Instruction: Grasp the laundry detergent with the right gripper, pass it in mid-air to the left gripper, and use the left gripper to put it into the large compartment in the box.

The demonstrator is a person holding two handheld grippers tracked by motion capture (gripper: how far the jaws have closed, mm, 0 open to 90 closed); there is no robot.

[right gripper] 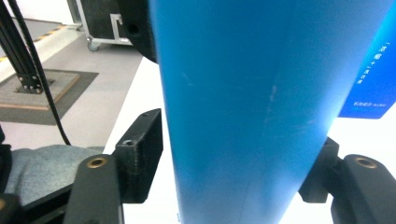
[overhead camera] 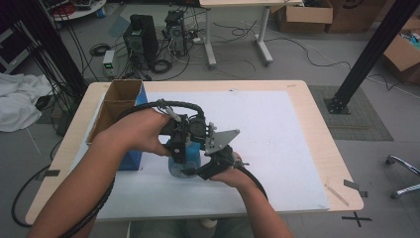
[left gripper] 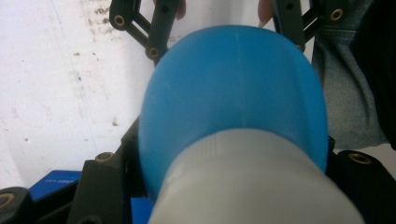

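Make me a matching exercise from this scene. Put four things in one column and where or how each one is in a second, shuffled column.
Things:
1. left claw
2. right claw
3. cardboard box
4. white mat

Places or states:
A. lies flat over the middle of the table
B. shut on the pale end of the blue bottle
C. stands open-topped at the table's left side
D. jaws on either side of the bottle's blue body

Pairs: 1-B, 2-D, 3-C, 4-A
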